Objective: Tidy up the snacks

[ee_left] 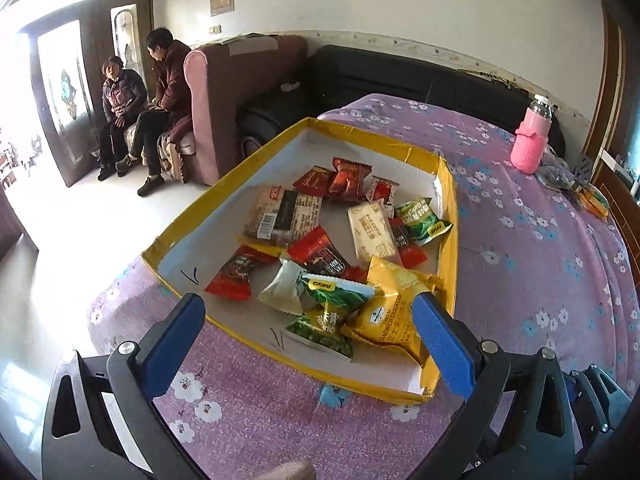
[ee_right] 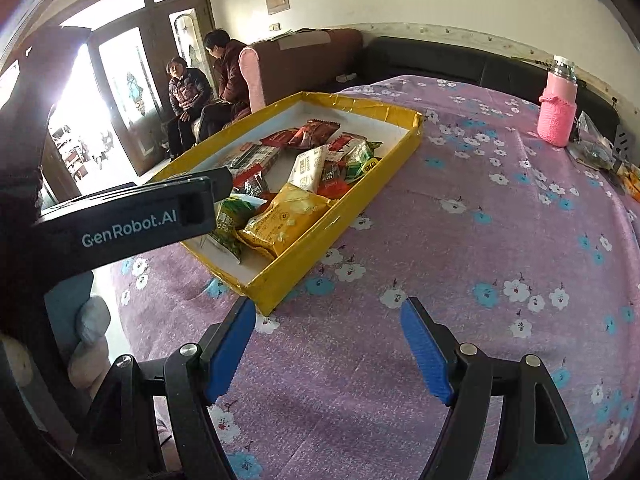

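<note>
Fingers spread wide and holding nothing: that is my left gripper [ee_left: 308,312], hovering over the near end of the yellow-edged cardboard tray [ee_left: 224,188]. Just past my left fingertip lies a red candy packet [ee_left: 236,272]. Between my fingertips sit a green-and-white snack bag [ee_left: 320,292] and, against my right pad, a yellow sandwich-cracker packet [ee_left: 388,312]. Further ahead in the tray lie a brown barcoded bar [ee_left: 280,216], a cream biscuit packet [ee_left: 372,228] and a green bag [ee_left: 422,220]. Far to the right stands a pink-sleeved bottle [ee_left: 530,136]. My right gripper [ee_right: 328,316] is also open and empty, above the purple flowered cloth [ee_right: 460,280], its left fingertip close to the tray's near corner [ee_right: 264,300], the snacks ahead and to the left.
</note>
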A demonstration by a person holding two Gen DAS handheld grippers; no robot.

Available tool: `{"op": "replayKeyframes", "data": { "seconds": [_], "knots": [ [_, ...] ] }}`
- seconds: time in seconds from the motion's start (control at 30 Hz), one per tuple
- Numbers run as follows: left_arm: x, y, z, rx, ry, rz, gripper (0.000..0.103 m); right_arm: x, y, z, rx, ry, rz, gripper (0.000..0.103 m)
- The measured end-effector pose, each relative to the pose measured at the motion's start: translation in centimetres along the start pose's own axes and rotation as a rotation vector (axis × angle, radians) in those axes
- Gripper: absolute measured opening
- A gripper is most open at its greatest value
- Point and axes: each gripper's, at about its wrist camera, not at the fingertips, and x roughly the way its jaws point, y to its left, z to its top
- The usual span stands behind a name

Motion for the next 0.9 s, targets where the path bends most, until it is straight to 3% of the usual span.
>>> {"op": "replayKeyframes", "data": {
  "seconds": [0.9],
  "knots": [
    [1.4,0.4,-0.5,-0.042,0.083,-0.042,0.103,0.9,-0.1,-0.4,0.026,0.031,0.018,0.078]
  ]
}}
